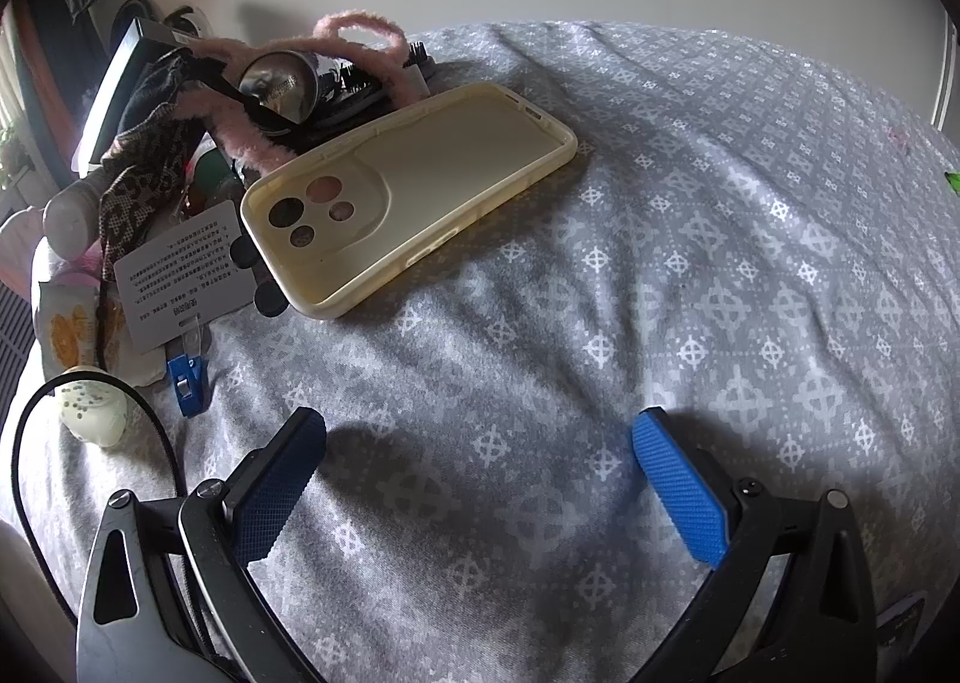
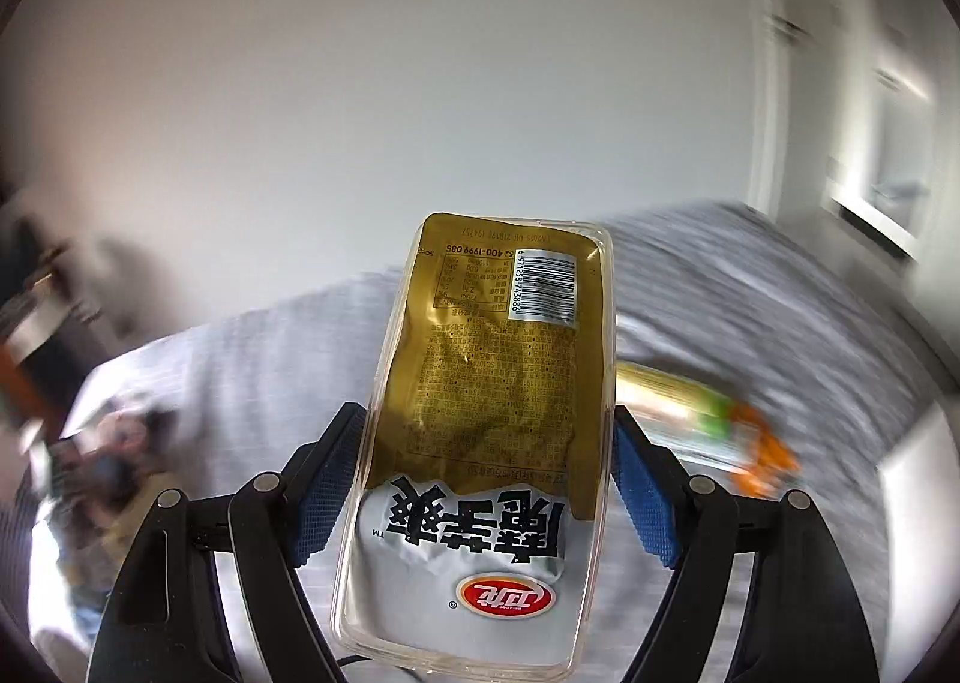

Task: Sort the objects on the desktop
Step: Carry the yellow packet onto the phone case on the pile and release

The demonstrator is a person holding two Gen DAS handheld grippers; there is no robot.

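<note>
Left wrist view: we see a cream phone case (image 1: 414,197) lying open side up on the grey patterned cloth (image 1: 690,275) of the desk, at the edge of a clutter holding a pink fuzzy band (image 1: 360,26), a printed card (image 1: 180,278) and a blue clip (image 1: 189,383). The left gripper (image 1: 480,479) hangs well short of the case, jaws apart and empty. Right wrist view: the right gripper (image 2: 489,479) is clamped on a clear tray (image 2: 480,443) holding a gold snack packet (image 2: 492,383), raised above the blurred cloth; a green-and-orange packet (image 2: 708,425) lies beyond.
</note>
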